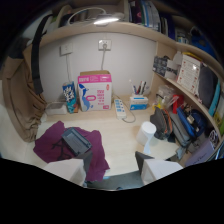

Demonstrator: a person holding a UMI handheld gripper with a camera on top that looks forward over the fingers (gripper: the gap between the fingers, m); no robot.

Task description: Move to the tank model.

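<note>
Fingers (111,172) spread over bare desk (125,140), tank model (76,141) on purple cloth (50,145) just ahead.

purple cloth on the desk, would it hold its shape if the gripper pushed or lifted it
Probably not. The purple cloth lies rumpled and spread flat, so it would likely bunch when pushed and droop when lifted. The dark object resting on it might get dragged along.

A pink and white box (95,90) is standing against the wall beside a blue carton (70,97), a power strip (120,108) is lying nearby, and a maroon cloth (50,142) is sprawling across the desk (120,137).
</note>
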